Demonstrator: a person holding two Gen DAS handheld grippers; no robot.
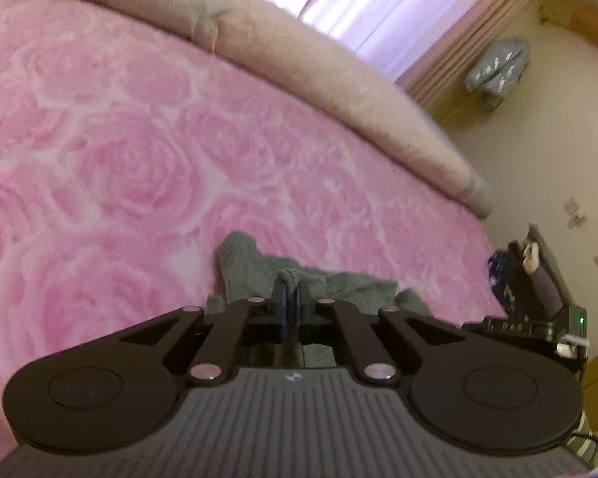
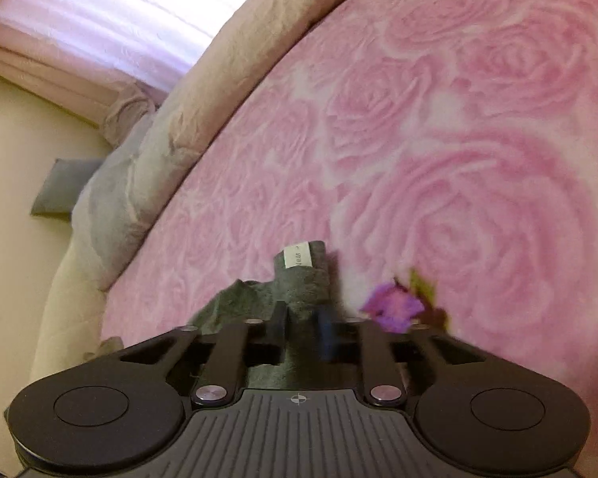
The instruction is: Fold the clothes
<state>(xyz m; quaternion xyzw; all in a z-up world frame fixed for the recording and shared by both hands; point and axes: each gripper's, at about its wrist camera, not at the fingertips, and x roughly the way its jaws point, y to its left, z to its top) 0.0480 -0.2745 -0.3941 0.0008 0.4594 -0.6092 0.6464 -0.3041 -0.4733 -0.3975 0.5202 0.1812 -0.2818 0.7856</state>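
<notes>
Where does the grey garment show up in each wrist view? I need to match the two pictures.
Left wrist view: the grey garment lies bottom centre, bunched, pinched in the left claw.
Right wrist view: the same garment is bottom centre with its white label upward, held in the right claw.
Shared landmark: the pink rose-patterned blanket beneath it.

Barely any readable text. On the grey garment, a white sewn-in label — printed letters there, sideways and blurred, not legible. On each gripper body, only a small round emblem, no words — one in the left wrist view, a crosshair-like mark in the right.
</notes>
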